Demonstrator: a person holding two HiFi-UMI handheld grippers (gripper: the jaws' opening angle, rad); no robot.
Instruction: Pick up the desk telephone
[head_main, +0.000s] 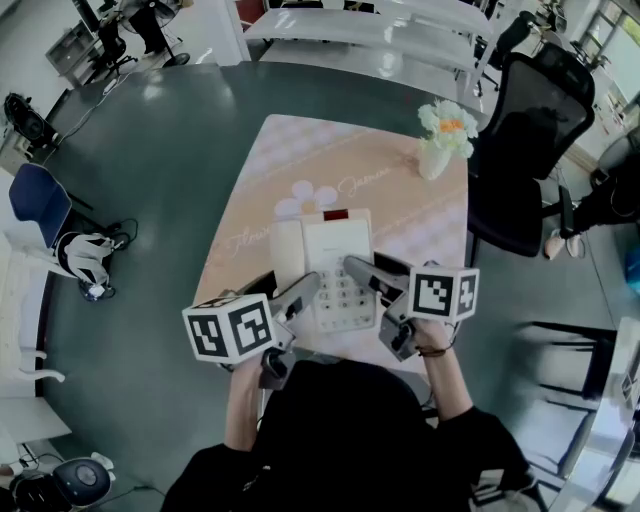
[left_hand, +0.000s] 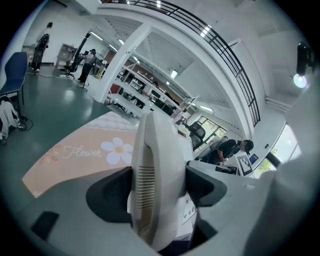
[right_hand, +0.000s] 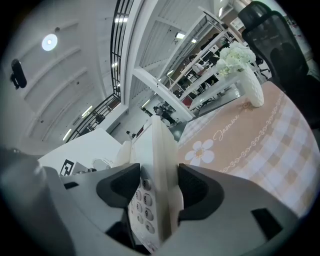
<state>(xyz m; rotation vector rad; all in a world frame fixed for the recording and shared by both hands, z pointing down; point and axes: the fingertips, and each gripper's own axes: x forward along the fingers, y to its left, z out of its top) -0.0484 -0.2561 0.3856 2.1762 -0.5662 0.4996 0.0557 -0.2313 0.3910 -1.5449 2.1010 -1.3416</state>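
At the near end of the pink cloth (head_main: 300, 150), the phone (head_main: 338, 262) is lying between both tools. The left gripper (head_main: 306, 289) is clamping the handset (left_hand: 156, 170), and the right gripper (head_main: 362, 268) is pinching the phone's thin right edge beside the keypad (right_hand: 141, 192). Both are biting on smooth, rounded white plastic, so slipping is looking likely. Worse, the handset is probably only resting in its cradle, so a lift could be pulling it free and tipping the phone.
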